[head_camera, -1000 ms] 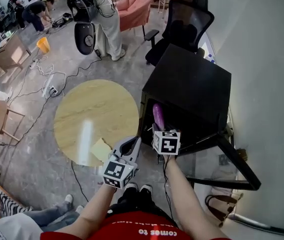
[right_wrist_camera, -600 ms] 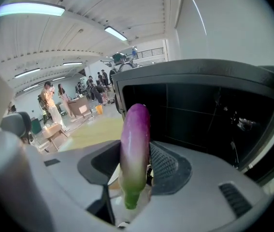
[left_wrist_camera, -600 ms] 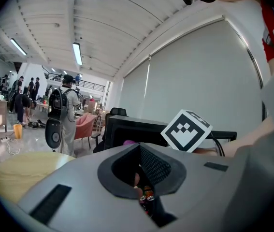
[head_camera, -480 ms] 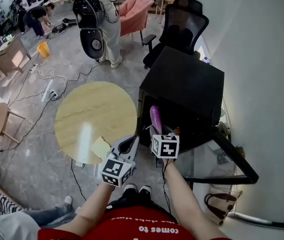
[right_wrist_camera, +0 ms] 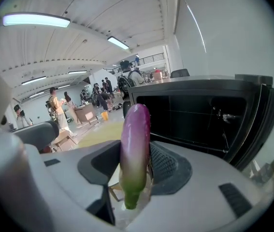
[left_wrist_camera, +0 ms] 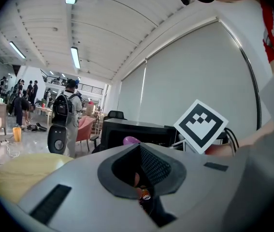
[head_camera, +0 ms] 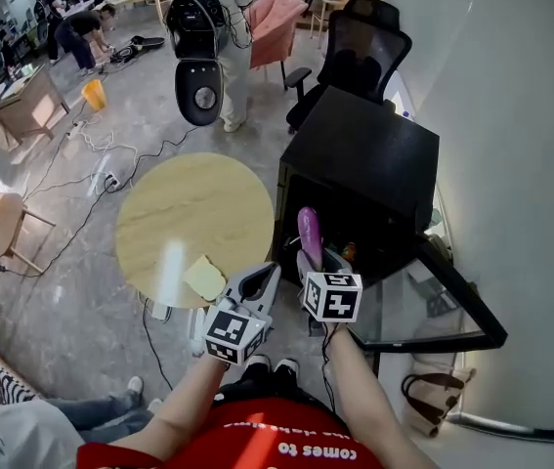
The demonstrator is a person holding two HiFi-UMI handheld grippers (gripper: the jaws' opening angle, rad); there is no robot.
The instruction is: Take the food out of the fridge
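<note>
Drawn slightly clear of the open fridge since a second ago: eggplant, probably light, firm, glossy-slippery, bruisable; pinched upright at its stem-end half by right gripper, best gripped mid-body; left gripper pressed together, empty.

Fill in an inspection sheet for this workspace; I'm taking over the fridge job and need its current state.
Surface: round wooden table beside the black fridge.
Job's things: purple eggplant held outside the fridge, whose door stands open.
Clutter: yellow pad on the table's near edge.
Grippers: right gripper shut on the eggplant; left gripper shut, empty.
Cables: white cables and power strip on the floor left of the table.
Surroundings: office chair, pink armchair, people behind.
</note>
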